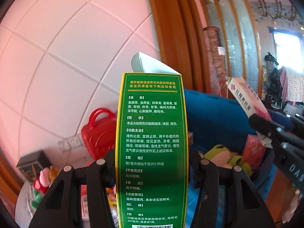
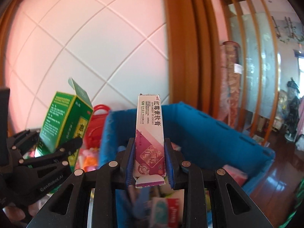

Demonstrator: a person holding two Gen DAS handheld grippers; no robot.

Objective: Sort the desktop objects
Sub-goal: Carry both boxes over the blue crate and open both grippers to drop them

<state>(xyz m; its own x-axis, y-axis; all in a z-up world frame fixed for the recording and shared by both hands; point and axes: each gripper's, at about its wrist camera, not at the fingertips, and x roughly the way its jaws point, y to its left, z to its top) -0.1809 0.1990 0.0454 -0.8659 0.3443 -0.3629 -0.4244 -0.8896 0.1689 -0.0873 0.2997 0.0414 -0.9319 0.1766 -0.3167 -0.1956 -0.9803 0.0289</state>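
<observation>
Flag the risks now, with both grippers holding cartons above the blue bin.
1. The tall green medicine carton has its top flap open; if it tilts, whatever is inside could slide out. The left gripper grips only its lower part.
2. The slim pink-and-white ointment carton has a loose bottom flap; the right gripper clamps near that end, so it could slip.
3. The blue felt storage bin already looks crowded; a dropped carton may bounce off.

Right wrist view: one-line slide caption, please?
Right gripper holds a pink ointment box upright before the blue bin.
</observation>
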